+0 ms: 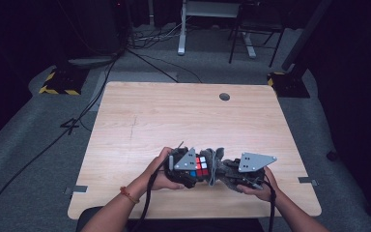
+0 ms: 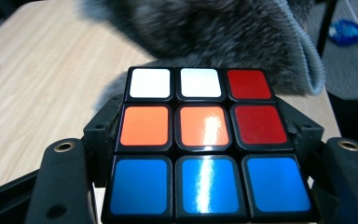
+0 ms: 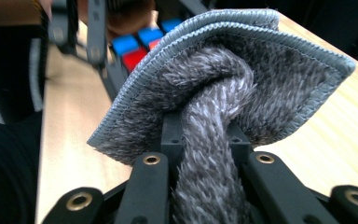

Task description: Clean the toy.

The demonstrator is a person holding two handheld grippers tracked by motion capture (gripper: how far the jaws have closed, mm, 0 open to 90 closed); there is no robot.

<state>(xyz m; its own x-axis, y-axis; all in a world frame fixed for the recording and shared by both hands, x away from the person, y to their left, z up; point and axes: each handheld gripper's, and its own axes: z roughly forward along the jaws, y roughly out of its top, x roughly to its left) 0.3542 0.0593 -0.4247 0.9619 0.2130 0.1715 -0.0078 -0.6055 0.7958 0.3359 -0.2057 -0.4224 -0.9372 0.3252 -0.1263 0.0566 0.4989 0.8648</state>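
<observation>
- While both hands sit low over the near edge of the table (image 1: 140, 116), the left gripper (image 1: 193, 170) holds a puzzle cube (image 1: 201, 166) and the right gripper (image 1: 224, 170) holds a grey cloth (image 1: 216, 162).
- From the high view, the cube sits at the tip of the left gripper, and the cloth lies just past it, between the two grippers and against the cube's far side.
- The left gripper's jaws are pressed against the cube's two opposite sides; in the left gripper view the cube (image 2: 207, 140) sits squarely between them, with one face turned up to the camera.
- That face reads, from the far row to the near one: white, white, red; orange, orange, red; blue, blue, blue.
- Just beyond the cube in the left gripper view hangs the fuzzy cloth (image 2: 223, 37), its stitched hem curving down on the right, close to the cube's far edge; whether it touches the cube there I cannot tell.
- The right gripper's jaws are pinched on a bunched fold of the cloth (image 3: 214, 116); the pile runs down between them as a thick roll and fans out above into a folded flap with a ribbed border.
- Past that flap in the right gripper view, blue and red squares of the cube (image 3: 137, 44) show beside the other gripper, blurred.
- A person's left hand (image 1: 158, 169) and right hand (image 1: 263, 186) grip the gripper bodies; a band circles the left wrist.
</observation>
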